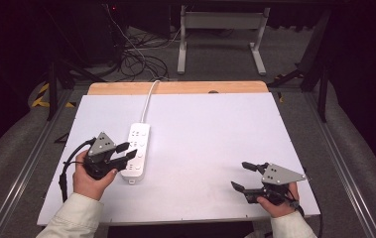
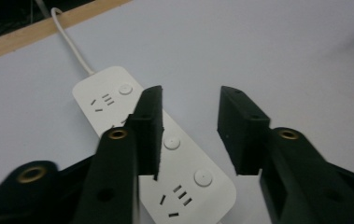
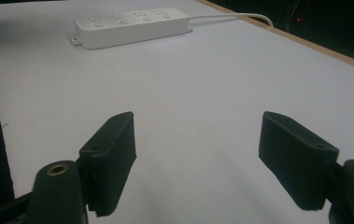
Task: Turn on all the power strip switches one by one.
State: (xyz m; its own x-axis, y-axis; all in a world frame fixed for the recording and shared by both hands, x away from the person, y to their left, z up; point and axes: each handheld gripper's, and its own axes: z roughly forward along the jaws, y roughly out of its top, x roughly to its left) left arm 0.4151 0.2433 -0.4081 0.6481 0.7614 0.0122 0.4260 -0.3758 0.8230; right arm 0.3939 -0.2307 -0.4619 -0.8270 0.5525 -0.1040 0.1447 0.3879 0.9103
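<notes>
Item: white power strip (image 1: 137, 150), four socket groups each with a round button; lay flat on the white table top (image 1: 210, 148), left of centre, long axis running away from the person; its white cord (image 1: 148, 101) led off over the far wooden edge (image 1: 175, 88).

Item: left gripper (image 1: 128, 150), held in the person's left hand (image 1: 90, 179); hovered at the strip's near left side; jaws parted with nothing pinched between them; in the left gripper view (image 2: 189, 128) one jaw stood over the strip's body, the other over bare table beside it.

Item: right gripper (image 1: 242, 175), near the table's front right corner, well apart from the strip; jaws spread wide, empty, over bare table (image 3: 198, 154).
</notes>
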